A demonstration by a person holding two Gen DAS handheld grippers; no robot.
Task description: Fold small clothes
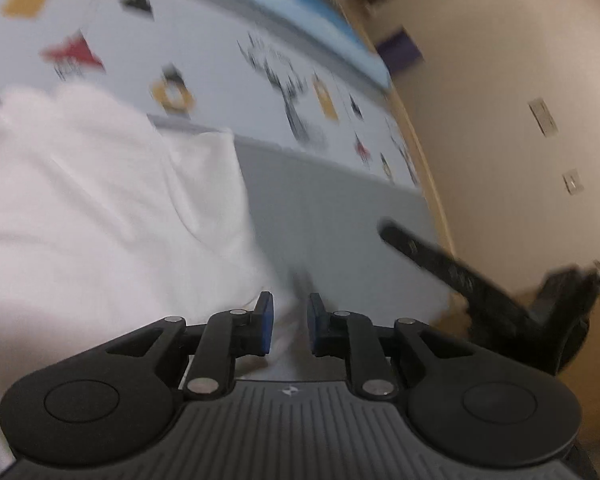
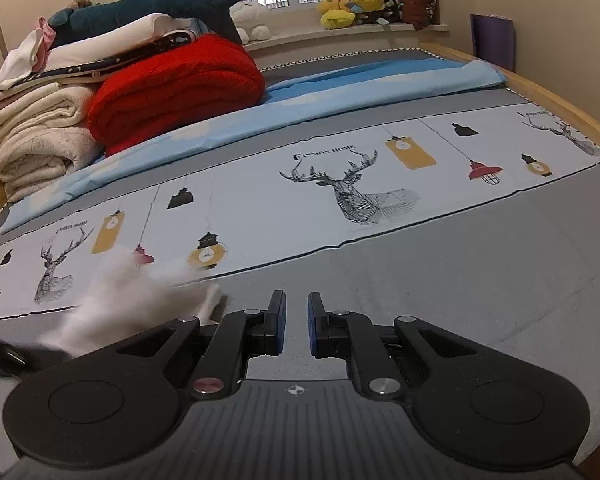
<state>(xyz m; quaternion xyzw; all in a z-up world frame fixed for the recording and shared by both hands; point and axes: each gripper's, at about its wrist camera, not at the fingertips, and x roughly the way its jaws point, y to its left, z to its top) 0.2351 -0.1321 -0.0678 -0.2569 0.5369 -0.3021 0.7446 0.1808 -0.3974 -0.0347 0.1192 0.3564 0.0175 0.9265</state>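
White garment lies on the grey bedsheet; both grippers' fingers narrowly parted, holding nothing.

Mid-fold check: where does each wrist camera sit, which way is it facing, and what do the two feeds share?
Left wrist: sits behind the left tongs, looking across the white garment toward the bed's side wall; the right tongs cross its right edge.
Right wrist: sits behind the right tongs, facing up the bed toward the red blanket and window.
Shared: the white garment and the deer-print sheet.
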